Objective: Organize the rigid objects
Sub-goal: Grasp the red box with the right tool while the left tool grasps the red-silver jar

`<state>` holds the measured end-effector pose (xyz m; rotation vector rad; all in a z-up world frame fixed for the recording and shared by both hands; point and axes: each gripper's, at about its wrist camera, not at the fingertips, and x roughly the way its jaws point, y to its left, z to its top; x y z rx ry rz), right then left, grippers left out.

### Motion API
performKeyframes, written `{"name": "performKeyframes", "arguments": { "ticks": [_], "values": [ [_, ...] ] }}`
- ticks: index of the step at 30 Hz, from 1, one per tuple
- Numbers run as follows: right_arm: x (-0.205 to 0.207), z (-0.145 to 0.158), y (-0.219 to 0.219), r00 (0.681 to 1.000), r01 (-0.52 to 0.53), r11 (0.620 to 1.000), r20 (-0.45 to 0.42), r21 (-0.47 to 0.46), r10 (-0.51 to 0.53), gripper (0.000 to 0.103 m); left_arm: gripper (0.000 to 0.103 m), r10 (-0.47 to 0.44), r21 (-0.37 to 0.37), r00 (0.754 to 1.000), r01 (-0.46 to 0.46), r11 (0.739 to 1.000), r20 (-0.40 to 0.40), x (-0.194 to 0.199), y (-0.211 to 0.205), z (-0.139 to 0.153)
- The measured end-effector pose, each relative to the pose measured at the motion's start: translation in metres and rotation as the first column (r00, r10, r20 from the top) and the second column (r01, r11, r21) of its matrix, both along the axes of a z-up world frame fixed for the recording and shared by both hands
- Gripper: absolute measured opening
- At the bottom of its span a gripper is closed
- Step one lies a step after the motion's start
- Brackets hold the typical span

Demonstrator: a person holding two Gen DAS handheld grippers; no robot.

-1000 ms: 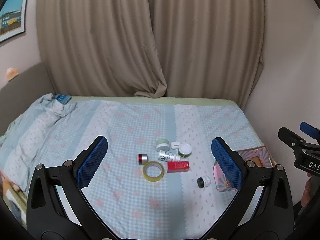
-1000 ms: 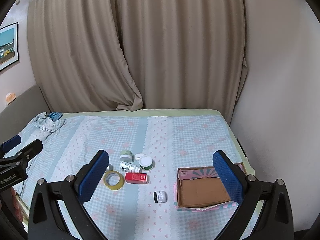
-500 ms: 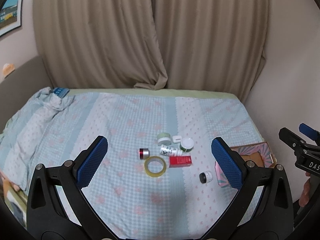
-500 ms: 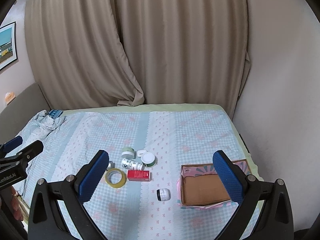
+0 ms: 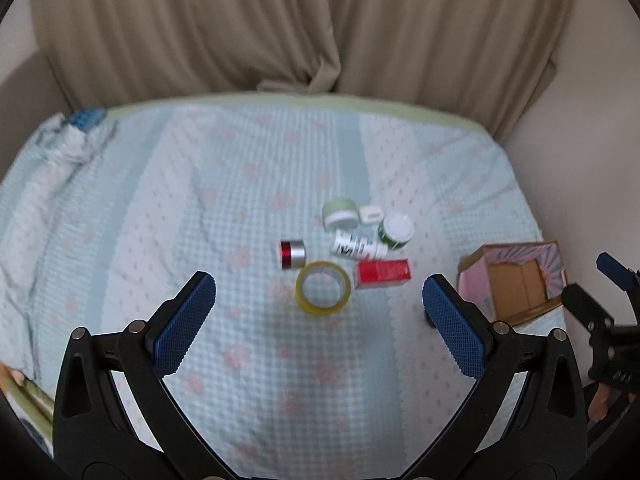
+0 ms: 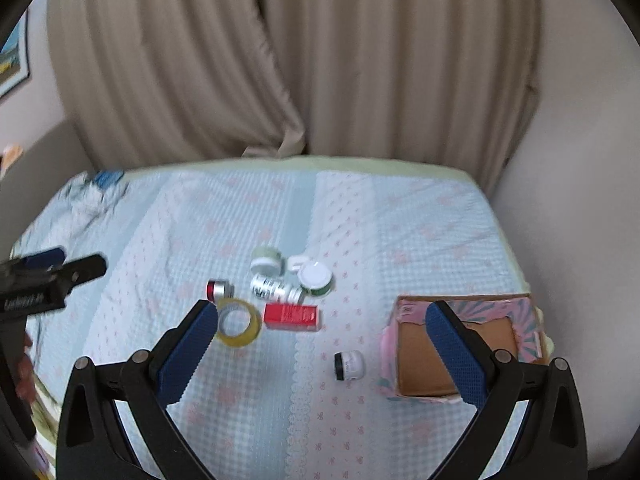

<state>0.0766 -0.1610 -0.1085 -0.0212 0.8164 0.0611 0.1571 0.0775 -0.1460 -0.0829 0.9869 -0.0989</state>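
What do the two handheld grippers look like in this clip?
Both match: the left gripper and right gripper have black angular frames with silver screws and two fingers faced in blue dimpled pads. The left one's side carries white lettering, too blurred to read. No cables show.

Bed with pale blue quilt, tape roll, red box, jars, open cardboard box

A bed with a light blue sheet fills the room. Tan curtains hang behind it. A white wall is on the right. A picture hangs on the left.
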Motion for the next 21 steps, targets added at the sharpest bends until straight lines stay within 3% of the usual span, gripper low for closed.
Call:
{"name": "performKeyframes", "arguments": {
  "ticks": [5,12,17,21],
  "values": [
    [0.038,-0.050,0.015,0.990,-0.114,0.993,-0.084,-0.035,0.111,0.103,0.103,-0.011,0.018,0.996,0.013,1.000,-0.086,0.051,0.005,-0.057],
    [0.094,-0.119,0.030,0.926,-0.328,0.940,-0.228,-0.097,0.300,0.103,0.103,-0.017,0.035,0.968,0.027,0.999,-0.252,0.114,0.008,-0.136],
    [0.132,-0.171,0.052,0.828,-0.525,0.830,-0.340,-0.190,0.445,0.103,0.103,-0.013,0.036,0.937,0.027,0.999,-0.350,0.149,0.008,-0.187],
    [0.151,-0.218,0.075,0.698,-0.699,0.672,-0.438,-0.245,0.567,0.096,0.102,-0.006,0.049,0.913,0.029,0.998,-0.409,0.174,0.005,-0.223]
  ]
}}
